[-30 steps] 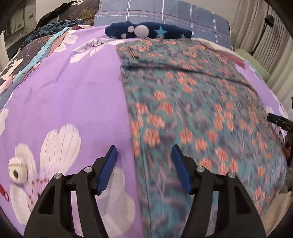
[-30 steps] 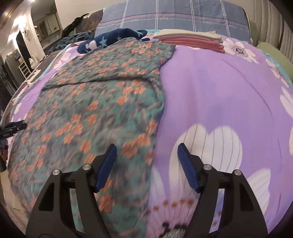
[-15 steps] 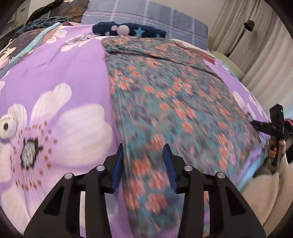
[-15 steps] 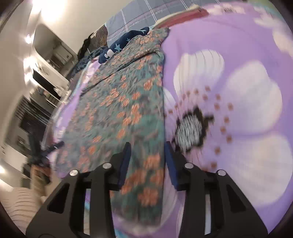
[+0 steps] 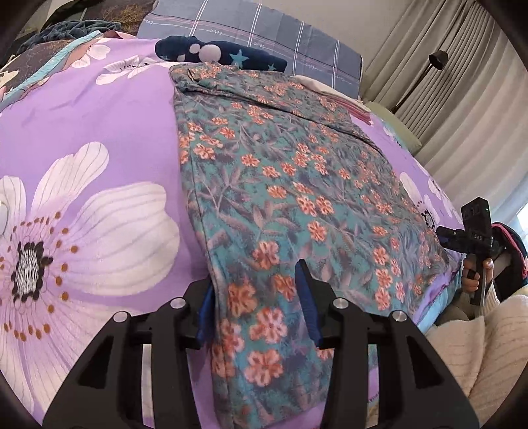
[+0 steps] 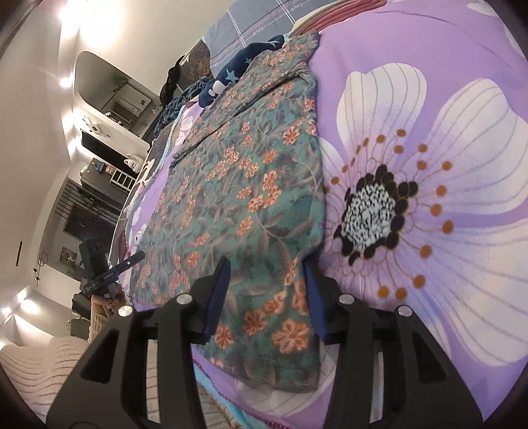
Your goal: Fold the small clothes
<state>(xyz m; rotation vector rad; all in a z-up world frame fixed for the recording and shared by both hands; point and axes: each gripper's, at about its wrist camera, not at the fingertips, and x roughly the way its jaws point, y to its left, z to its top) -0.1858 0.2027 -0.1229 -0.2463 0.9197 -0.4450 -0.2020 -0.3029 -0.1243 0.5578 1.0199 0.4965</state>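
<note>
A teal garment with orange flowers lies spread flat on the purple flowered bedspread. My left gripper straddles its near left corner. One blue pad rests against the cloth's edge and the other sits on top of the cloth, which lies unbunched between them. In the right wrist view my right gripper straddles the near right corner of the same garment. Its jaws are opening, with cloth lying between the pads and not pinched.
A navy star-print piece and a plaid pillow lie at the bed's far end, beside a folded pinkish stack. The bed's near edge is just below both grippers. A person's hand and cream knit sleeve are at the right.
Both grippers came toward the garment's near corners and tipped down onto the cloth. Their jaws narrowed from wide apart to straddling the corners. The right wrist view rolled.
</note>
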